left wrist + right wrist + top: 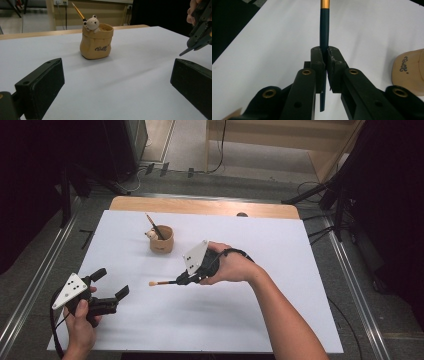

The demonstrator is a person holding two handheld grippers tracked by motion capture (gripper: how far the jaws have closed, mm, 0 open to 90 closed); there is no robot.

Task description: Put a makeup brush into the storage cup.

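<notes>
A tan bag-shaped pot (161,240) with a small bear on its rim stands at the back middle of the white sheet, and one brush (154,226) leans in it. In the left gripper view the pot (96,41) stands ahead of the open jaws. My right gripper (181,281) is shut on a dark-handled brush (163,283), which points left above the sheet, its pale tip (152,283) free. The right gripper view has that brush's handle (323,30) pinched between the pads, with the pot (410,71) at its right edge. My left gripper (111,282) rests open near the front left, holding nothing.
The white sheet (280,310) covers most of a wooden table (200,206). Metal rails (350,275) run along both sides. Stands and cables occupy the dark floor beyond the far edge.
</notes>
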